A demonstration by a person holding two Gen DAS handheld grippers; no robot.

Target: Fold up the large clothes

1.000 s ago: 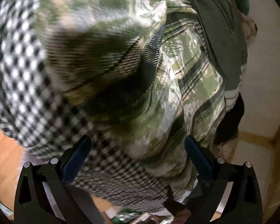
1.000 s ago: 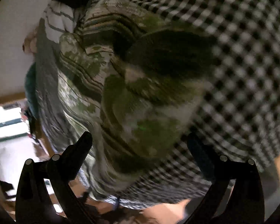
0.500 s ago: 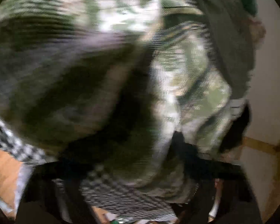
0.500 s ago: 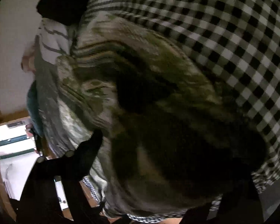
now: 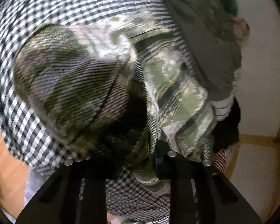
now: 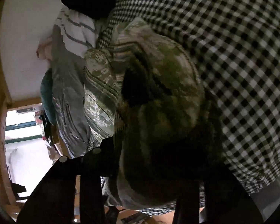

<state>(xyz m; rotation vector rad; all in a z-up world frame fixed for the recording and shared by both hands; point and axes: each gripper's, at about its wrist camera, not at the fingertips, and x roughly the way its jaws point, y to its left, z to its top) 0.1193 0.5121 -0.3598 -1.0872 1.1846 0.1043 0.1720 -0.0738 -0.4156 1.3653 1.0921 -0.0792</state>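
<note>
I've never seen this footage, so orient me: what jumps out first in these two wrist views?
A bunched green plaid flannel garment fills the middle of both views, lying on a black-and-white gingham cloth. Each hand-held gripper, the left and the right, looks closed on a fold of that flannel. A grey garment lies beyond it.

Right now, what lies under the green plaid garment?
Under the green plaid garment a black-and-white checked cloth is spread, showing on several sides. Both grippers clamp the garment's folds. What lies under the checked cloth is covered, apart from some orange-brown surface.
</note>
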